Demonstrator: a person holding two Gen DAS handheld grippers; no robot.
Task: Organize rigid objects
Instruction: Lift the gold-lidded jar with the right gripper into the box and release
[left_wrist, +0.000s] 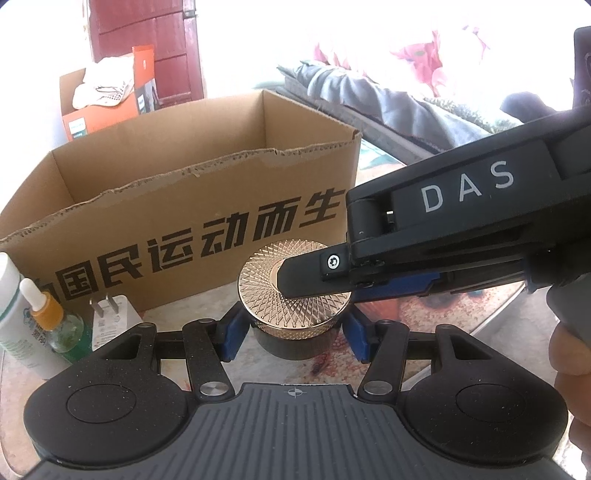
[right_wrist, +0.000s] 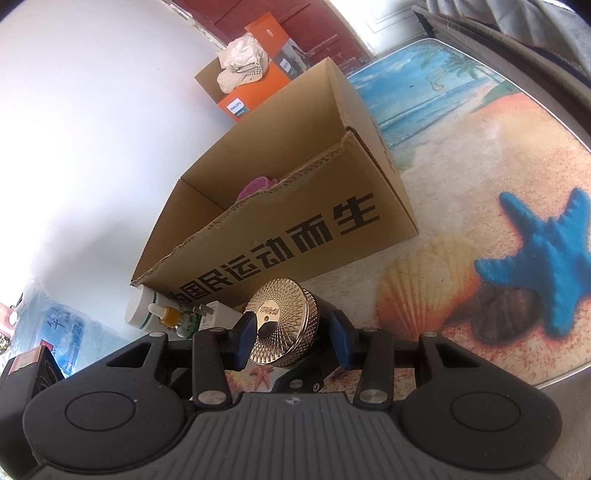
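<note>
A round jar (left_wrist: 266, 284) with a patterned gold lid and a black base is held just above the beach-print mat, in front of an open cardboard box (left_wrist: 166, 206). My left gripper (left_wrist: 293, 336) is shut on the jar, its blue pads on the jar's two sides. From the right, one black finger (left_wrist: 310, 273) of the right gripper lies flat on the lid, with a blue pad under the jar. In the right wrist view my right gripper (right_wrist: 291, 334) is shut on the jar (right_wrist: 284, 314), lid against one pad and base against the other.
A white tube (left_wrist: 14, 314), an orange-capped dropper bottle (left_wrist: 55, 317) and a white plug (left_wrist: 110, 314) stand left of the jar, by the box front. Something pink (right_wrist: 255, 186) lies in the box (right_wrist: 295, 229). An orange carton (right_wrist: 258, 55) sits behind. A person's hand (left_wrist: 569, 369) shows at right.
</note>
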